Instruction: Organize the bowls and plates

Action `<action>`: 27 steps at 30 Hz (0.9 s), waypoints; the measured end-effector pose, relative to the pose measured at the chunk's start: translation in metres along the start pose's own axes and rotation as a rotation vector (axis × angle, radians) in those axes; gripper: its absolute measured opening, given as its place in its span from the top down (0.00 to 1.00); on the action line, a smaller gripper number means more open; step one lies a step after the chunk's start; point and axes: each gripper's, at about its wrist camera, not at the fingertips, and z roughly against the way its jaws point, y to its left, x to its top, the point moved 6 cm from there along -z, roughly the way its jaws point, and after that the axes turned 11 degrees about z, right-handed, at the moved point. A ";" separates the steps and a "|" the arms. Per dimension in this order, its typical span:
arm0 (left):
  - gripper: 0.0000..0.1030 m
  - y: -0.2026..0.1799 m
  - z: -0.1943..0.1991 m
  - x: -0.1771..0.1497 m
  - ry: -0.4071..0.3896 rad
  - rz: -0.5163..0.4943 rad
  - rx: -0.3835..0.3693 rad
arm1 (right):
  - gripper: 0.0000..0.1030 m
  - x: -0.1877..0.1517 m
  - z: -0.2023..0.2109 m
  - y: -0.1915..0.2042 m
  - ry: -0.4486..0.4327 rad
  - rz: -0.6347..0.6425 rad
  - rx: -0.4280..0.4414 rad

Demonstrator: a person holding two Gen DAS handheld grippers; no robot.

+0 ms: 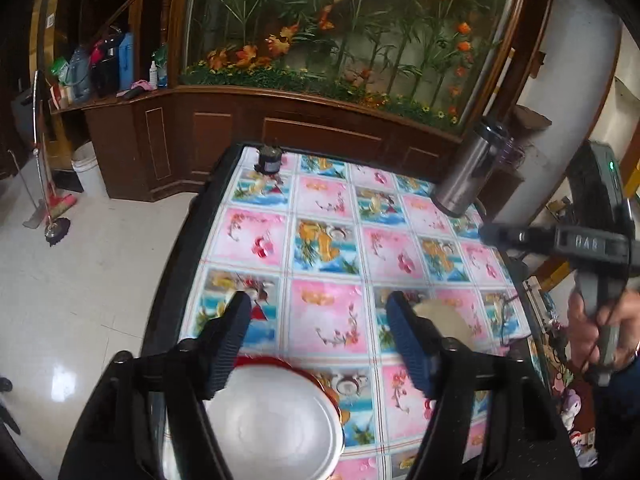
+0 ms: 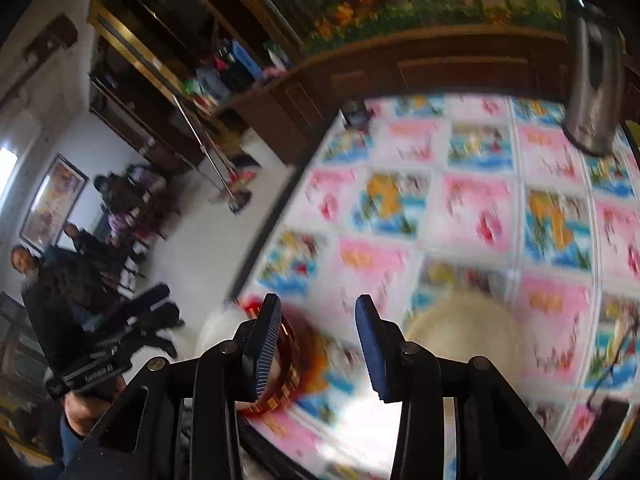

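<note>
On the near-left corner of the table with the pink-and-blue floral oilcloth (image 1: 328, 240), the white round plate with the red-and-gold rim (image 1: 276, 420) is sitting below my left gripper (image 1: 320, 336). Those jaws are standing wide with nothing between the pads; the plate is lying under them, not in them. My right gripper (image 2: 316, 344) is standing at a middling gap, also empty, hanging over the same red-rimmed plate at its left finger.

Second task piece: a cream, ribbed round dish (image 2: 456, 328) is lying just right of the right gripper, apart from the plate. Plate or shallow bowl, I can't tell; the right view is smeared.

Risks, as I'm judging them:
- The plate is sitting close to the table's edge. A nudge from a finger coming down off-centre could be sliding it off onto the tiled floor (image 1: 80, 280).
- Both grippers are working the same corner, so they could be clashing.
- Oilcloth looks slick, so a one-sided push could be skating the dish away instead of lifting it.
- The tall steel flask (image 1: 464, 176) at the far-right edge is well apart from the plate, only a worry on a wide swing.

Contents: the plate is showing bare white, nothing on it. The cream dish looks empty, though blurred. A small dark pot (image 1: 269, 160) at the far edge: contents hidden. Flask: closed, cannot tell.
</note>
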 end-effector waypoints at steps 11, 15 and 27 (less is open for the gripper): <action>0.32 -0.038 -0.049 -0.102 0.176 0.008 -0.105 | 0.45 -0.081 -0.027 -0.011 0.133 -0.011 -0.002; 0.32 -0.055 -0.060 -0.116 0.218 -0.008 -0.112 | 0.45 -0.116 -0.037 -0.032 0.181 -0.087 -0.016; 0.32 -0.077 -0.073 -0.128 0.262 -0.033 -0.119 | 0.45 -0.128 -0.014 -0.043 0.135 -0.109 -0.031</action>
